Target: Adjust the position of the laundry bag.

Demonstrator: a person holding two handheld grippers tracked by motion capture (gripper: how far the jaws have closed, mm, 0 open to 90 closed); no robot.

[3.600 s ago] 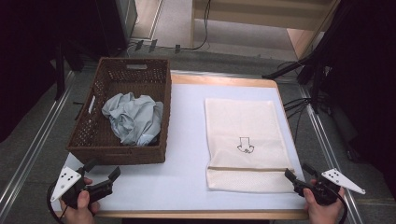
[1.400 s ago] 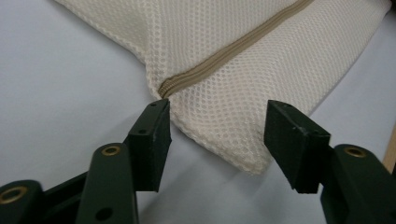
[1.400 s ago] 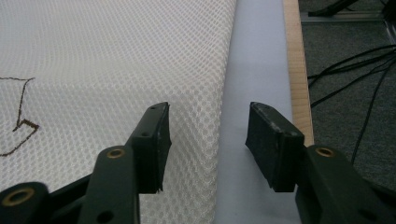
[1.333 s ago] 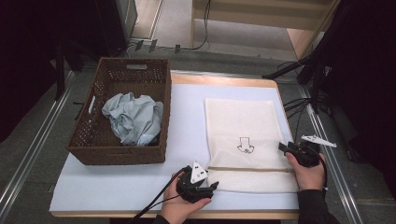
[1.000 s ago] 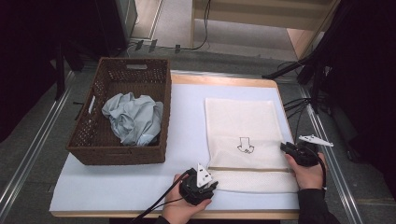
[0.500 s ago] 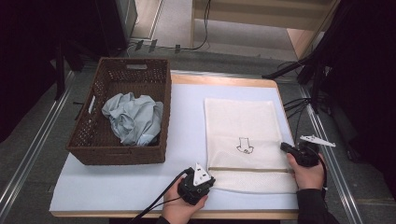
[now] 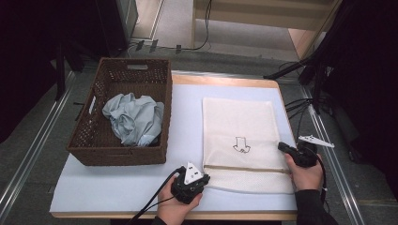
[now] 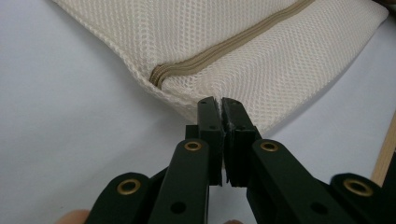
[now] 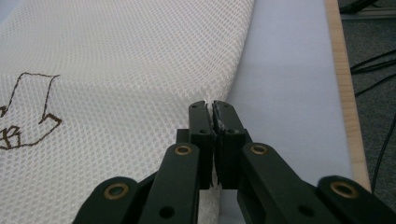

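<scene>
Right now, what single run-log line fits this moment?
left gripper: shut on mesh bag edge near zipper | right gripper: shut on bag's side edge | basket: holds cloth

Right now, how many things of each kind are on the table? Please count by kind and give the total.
Mesh bag: 1
Basket: 1
Crumpled cloth in the basket: 1
Grippers, each shut on an edge of the mesh bag: 2, left gripper and right gripper
Total: 5
</scene>
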